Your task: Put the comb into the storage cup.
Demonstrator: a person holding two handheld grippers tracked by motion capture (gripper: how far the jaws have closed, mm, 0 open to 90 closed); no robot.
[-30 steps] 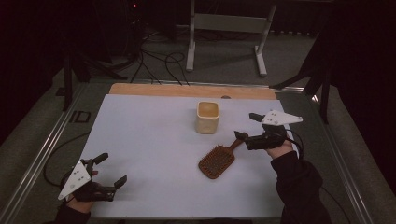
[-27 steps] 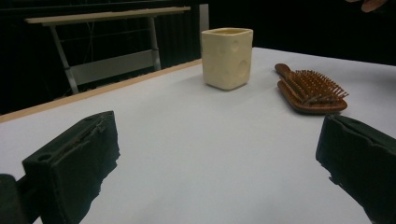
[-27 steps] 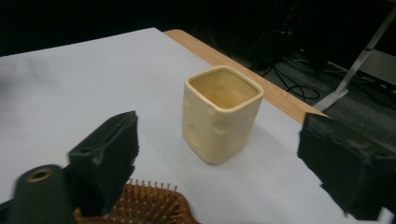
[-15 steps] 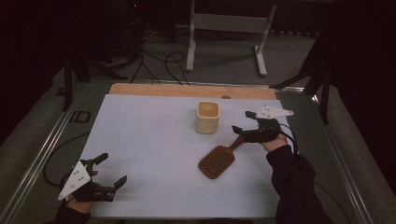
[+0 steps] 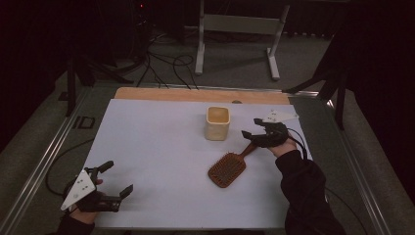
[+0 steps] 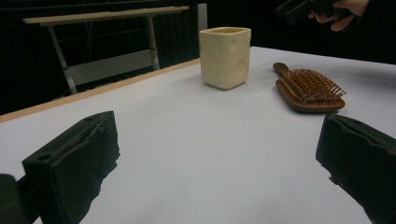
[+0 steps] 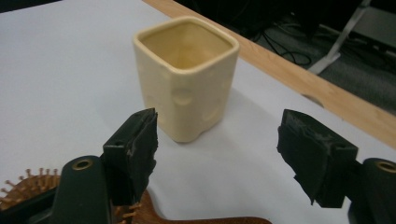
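A cream square cup (image 5: pixel 217 122) stands upright on the white table (image 5: pixel 156 142), right of the middle. A brown hairbrush (image 5: pixel 226 169) lies bristles up in front of it, its handle pointing toward the far right. My right gripper (image 5: pixel 252 127) hovers over the end of that handle, open, its jaws having just been closing with nothing pressed between them. In the right gripper view the cup (image 7: pixel 187 79) stands ahead of the right gripper (image 7: pixel 219 149) and the brush handle (image 7: pixel 187 219) lies below the jaws. My left gripper (image 5: pixel 117 177) rests open at the near left corner, holding nothing, with the cup (image 6: pixel 225 56) and the brush (image 6: pixel 310 88) far ahead of it (image 6: pixel 215 163).
A wooden strip (image 5: pixel 195 94) runs along the table's far edge. Beyond it on the floor stand a metal frame (image 5: pixel 235 24) and loose cables (image 5: pixel 166 61). Metal rails (image 5: pixel 49 161) border the table's sides. The other hand with its gripper (image 6: pixel 303 7) appears at the top right of the left gripper view.
The right gripper has moved left and down toward the end of the brush handle, and its jaws have narrowed. The left gripper, cup and brush have stayed put.
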